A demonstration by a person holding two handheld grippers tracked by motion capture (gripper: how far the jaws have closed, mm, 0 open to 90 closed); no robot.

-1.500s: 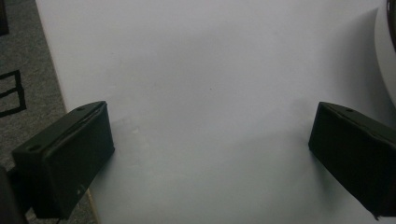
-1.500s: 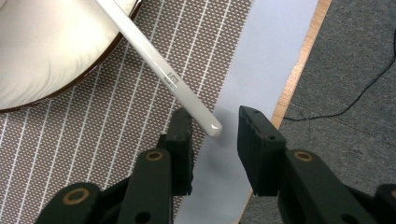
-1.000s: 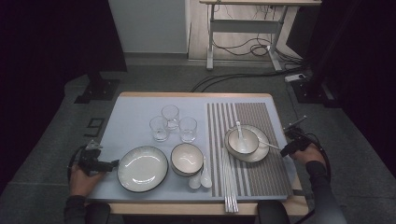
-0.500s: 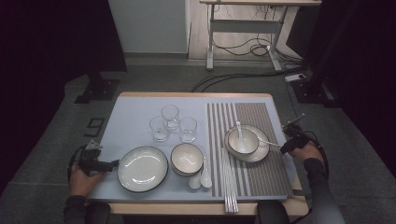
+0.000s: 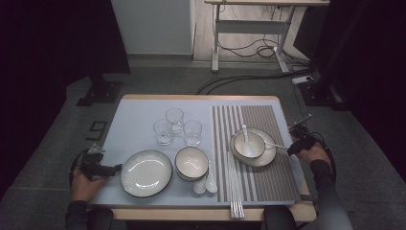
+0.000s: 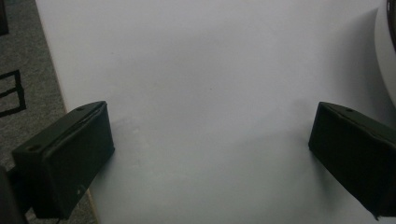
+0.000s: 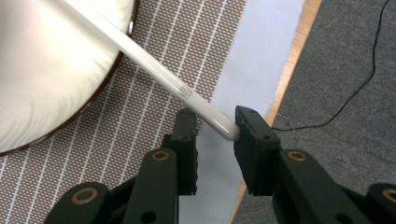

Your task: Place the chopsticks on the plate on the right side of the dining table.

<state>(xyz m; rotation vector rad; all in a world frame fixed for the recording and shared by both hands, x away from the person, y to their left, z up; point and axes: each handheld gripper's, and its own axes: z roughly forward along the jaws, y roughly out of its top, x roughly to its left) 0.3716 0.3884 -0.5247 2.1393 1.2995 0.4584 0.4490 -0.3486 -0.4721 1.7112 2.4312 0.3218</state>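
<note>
- Closing in on the end of a long white spoon handle, the right gripper has its jaws narrowed, and they have just been drawing together; the handle tip lies between them, close against one jaw, though a firm pinch cannot be made out.
- From the high view, that spoon runs from the right gripper at the table's right edge across to a plate on the striped placemat.
- A bowl sits on this plate, with a second spoon standing in it.
- Beside the mat's left edge lie chopsticks, then two white spoons just beside a stack of bowls.
- Three glasses cluster behind those bowls, well apart from the right gripper.
- Left of the bowls rests a large dark-rimmed plate.
- At the table's left edge the left gripper points toward that plate, jaws spread wide with only bare table between them; the plate's rim shows near one jaw.
</note>
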